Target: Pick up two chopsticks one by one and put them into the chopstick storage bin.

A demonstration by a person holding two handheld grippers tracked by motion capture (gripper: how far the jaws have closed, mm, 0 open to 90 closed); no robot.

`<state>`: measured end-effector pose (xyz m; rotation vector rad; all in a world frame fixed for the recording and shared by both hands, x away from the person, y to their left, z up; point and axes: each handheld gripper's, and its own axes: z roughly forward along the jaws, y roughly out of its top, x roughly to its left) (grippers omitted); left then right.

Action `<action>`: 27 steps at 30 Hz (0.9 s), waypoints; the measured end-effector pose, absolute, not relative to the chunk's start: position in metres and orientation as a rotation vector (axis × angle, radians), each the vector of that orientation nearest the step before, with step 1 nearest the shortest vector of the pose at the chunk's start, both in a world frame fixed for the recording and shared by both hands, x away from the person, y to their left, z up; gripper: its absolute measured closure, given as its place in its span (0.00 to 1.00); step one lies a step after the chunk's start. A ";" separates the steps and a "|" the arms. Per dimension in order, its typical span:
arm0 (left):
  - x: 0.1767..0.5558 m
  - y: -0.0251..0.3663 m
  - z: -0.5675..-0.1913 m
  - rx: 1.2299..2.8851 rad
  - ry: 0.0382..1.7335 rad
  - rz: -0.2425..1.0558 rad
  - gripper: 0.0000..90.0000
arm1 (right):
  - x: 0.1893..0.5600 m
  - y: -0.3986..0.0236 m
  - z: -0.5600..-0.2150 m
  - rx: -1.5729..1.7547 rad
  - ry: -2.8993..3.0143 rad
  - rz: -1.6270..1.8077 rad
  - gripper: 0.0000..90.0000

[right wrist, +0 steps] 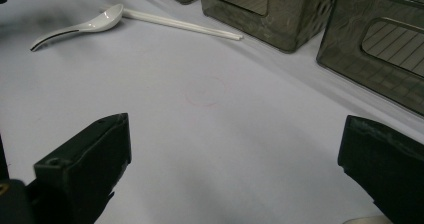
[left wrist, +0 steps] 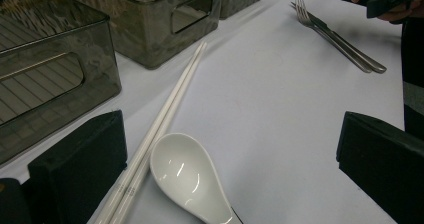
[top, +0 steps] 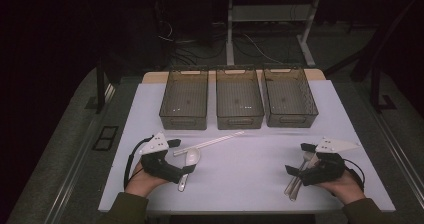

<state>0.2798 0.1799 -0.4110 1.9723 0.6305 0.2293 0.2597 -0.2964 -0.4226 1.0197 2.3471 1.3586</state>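
Three bins (top: 239, 105), one spoon (left wrist: 187, 176), two chopsticks (left wrist: 165, 121); both grippers' jaws apart, empty

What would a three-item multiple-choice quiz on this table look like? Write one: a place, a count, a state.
1. The white spoon lies beside:
A. the chopsticks
B. the fork
C. a bin wall

2. Grey bins in the row:
A. two
B. three
C. four

3. The left gripper is:
A. open, holding nothing
B. shut on the spoon
C. shut on chopsticks

Answers: 1 A, bowl next to the chopsticks in the left gripper view. 2 B, three side by side in the high view. 3 A, fingers stand wide apart.
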 end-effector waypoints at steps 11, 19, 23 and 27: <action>0.283 0.178 -0.410 1.985 0.629 0.229 0.00 | 0.260 -0.299 -0.422 1.019 2.332 1.380 0.01; 0.288 0.178 -0.406 1.999 0.617 0.232 0.00 | 0.260 -0.297 -0.421 1.017 2.325 1.384 0.01; 0.292 0.178 -0.404 2.000 0.609 0.233 0.00 | 0.261 -0.297 -0.421 1.024 2.323 1.383 0.01; 0.296 0.177 -0.402 1.996 0.609 0.237 0.00 | 0.260 -0.298 -0.421 1.023 2.317 1.388 0.01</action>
